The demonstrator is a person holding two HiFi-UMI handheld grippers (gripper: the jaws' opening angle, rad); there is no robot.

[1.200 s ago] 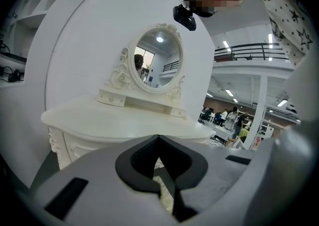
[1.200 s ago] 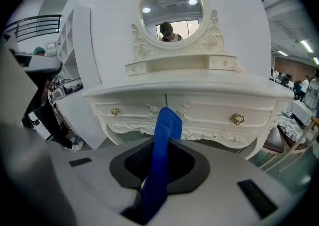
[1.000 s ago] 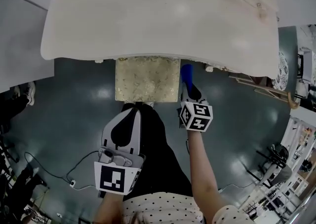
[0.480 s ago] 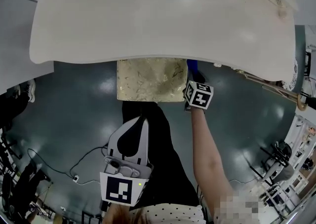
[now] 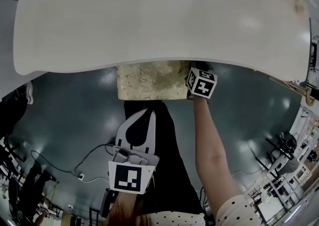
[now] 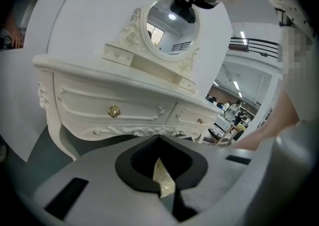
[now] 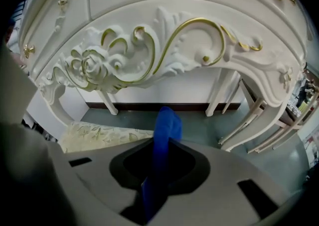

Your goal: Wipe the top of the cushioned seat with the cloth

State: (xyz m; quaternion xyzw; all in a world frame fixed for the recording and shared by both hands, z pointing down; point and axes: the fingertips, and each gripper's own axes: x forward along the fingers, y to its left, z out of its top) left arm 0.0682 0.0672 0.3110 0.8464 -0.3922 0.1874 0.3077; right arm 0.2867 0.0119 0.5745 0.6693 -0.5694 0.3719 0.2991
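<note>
Left gripper (image 5: 148, 113) low and back, jaws together; right gripper (image 7: 160, 143) forward, arm (image 5: 209, 140) outstretched, jaws tight on cloth (image 7: 165, 120).

Head view: overhead, facing steeply down onto the vanity (image 5: 159, 21) top and cushioned seat (image 5: 149, 81). Left gripper view: low, set back, facing the vanity front. Right gripper view: close beneath its apron, seat at near left. All three views share the vanity.

A white top with small dark dots and short sleeves (image 5: 233, 213) is worn over black trousers (image 5: 164, 170). The left gripper (image 5: 148, 113) is formed of pale grey fingers (image 5: 127, 131) around a black spade-shaped opening. A white cube (image 5: 202, 82) printed with black square markers is carried on the right gripper (image 7: 160, 143).
</note>
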